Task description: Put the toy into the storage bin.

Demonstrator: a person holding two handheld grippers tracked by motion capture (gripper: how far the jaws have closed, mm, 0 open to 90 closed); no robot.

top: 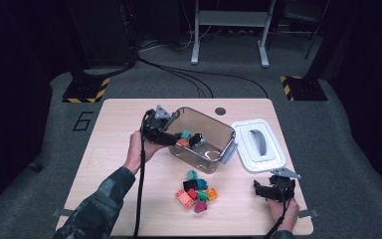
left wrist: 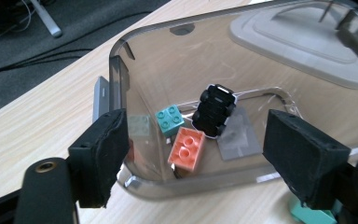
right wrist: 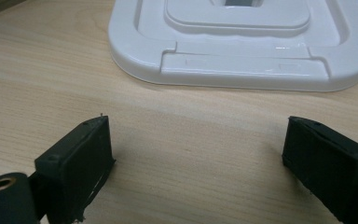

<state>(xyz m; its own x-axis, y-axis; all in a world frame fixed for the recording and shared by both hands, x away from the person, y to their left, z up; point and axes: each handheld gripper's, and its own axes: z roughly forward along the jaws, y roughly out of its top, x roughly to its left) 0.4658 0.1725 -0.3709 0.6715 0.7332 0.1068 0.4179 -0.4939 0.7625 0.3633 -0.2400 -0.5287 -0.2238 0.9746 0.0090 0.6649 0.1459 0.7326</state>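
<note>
A clear plastic bin [top: 215,130] stands at the middle of the table. Inside it lie a teal brick [left wrist: 169,120], an orange brick [left wrist: 187,148] and a black brick [left wrist: 214,111]. My left gripper [top: 178,137] hangs at the bin's near-left wall, open, with nothing between its pads [left wrist: 103,154]; in its own view the gripper [left wrist: 200,145] looks into the bin [left wrist: 121,52]. My right gripper [top: 257,189] rests near the table's front right, also open and empty, and its own view has the gripper [right wrist: 196,158] facing a white lid [right wrist: 242,60].
A loose pile of coloured bricks [top: 197,192] lies in front of the bin. The white lid [top: 257,144] with a grey handle lies right of the bin. A teal brick [left wrist: 310,215] sits outside the bin wall. The table's front edge is close behind my right hand.
</note>
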